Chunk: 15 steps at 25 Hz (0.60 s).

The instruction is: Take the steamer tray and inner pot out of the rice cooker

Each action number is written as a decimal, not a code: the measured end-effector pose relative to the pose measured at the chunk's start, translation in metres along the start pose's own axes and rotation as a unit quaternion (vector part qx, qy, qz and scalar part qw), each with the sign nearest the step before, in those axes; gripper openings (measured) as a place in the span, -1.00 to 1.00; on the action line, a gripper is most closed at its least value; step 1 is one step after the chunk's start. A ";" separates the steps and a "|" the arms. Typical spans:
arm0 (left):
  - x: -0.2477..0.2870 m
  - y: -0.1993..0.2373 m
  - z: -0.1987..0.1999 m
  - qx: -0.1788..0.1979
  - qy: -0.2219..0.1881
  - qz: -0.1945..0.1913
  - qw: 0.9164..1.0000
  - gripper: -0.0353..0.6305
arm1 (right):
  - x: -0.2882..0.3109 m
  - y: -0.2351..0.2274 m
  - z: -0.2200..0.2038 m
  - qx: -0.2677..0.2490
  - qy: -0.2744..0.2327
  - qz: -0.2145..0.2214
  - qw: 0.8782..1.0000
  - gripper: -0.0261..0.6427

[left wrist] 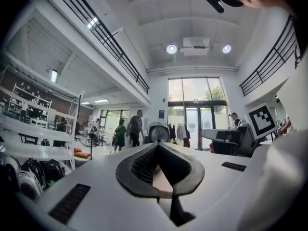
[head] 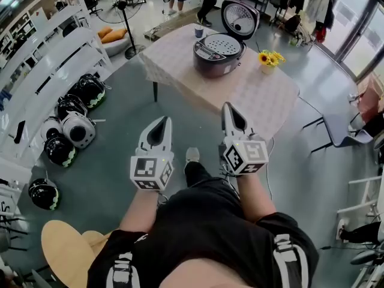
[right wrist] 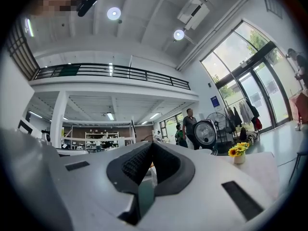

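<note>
The dark rice cooker (head: pixel 218 53) stands on a table (head: pixel 264 95) ahead of me, its lid (head: pixel 239 18) raised. A perforated steamer tray (head: pixel 221 44) lies in its top; the inner pot is hidden beneath it. Both grippers are held well short of the table. My left gripper (head: pixel 164 119) is shut and empty, as is my right gripper (head: pixel 227 105). In the left gripper view the left gripper's tips (left wrist: pixel 158 143) meet, with the lid (left wrist: pixel 156 133) beyond. The right gripper view shows the right gripper (right wrist: pixel 151 142) shut too, and the lid (right wrist: pixel 205 133) stands to the right.
A small vase of yellow flowers (head: pixel 268 60) and a cup (head: pixel 198 31) share the table. White shelves with helmets (head: pixel 71 126) stand at the left, a standing fan (head: pixel 123 5) behind. Two people (left wrist: pixel 128 130) walk at the back. A chair (head: pixel 342 131) is at the right.
</note>
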<state>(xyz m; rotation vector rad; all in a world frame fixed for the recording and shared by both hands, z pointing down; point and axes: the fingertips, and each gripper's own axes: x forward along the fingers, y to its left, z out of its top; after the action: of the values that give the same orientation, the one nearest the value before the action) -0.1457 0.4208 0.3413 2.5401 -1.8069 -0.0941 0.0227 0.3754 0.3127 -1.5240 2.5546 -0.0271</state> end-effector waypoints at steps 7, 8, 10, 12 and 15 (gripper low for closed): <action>0.062 0.027 -0.010 0.012 0.012 -0.005 1.000 -0.88 | 0.065 -0.030 -0.019 0.042 0.003 0.005 0.999 -0.93; 0.075 0.033 -0.011 0.011 0.013 -0.006 1.000 -0.88 | 0.078 -0.035 -0.019 0.053 0.001 0.008 0.999 -0.93; 0.105 0.046 -0.013 0.008 0.015 -0.009 1.000 -0.88 | 0.104 -0.047 -0.019 0.056 -0.004 0.007 0.998 -0.93; 0.137 0.060 -0.012 0.007 0.016 -0.012 1.000 -0.88 | 0.134 -0.064 -0.019 0.051 -0.007 -0.001 0.999 -0.93; 0.185 0.082 -0.006 0.011 0.015 -0.015 1.000 -0.88 | 0.180 -0.086 -0.020 0.047 -0.006 -0.011 0.999 -0.93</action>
<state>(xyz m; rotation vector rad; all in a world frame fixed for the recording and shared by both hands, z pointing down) -0.1624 0.2190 0.3451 2.5684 -1.7699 -0.0374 0.0114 0.1751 0.3175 -1.5141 2.4898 -0.1377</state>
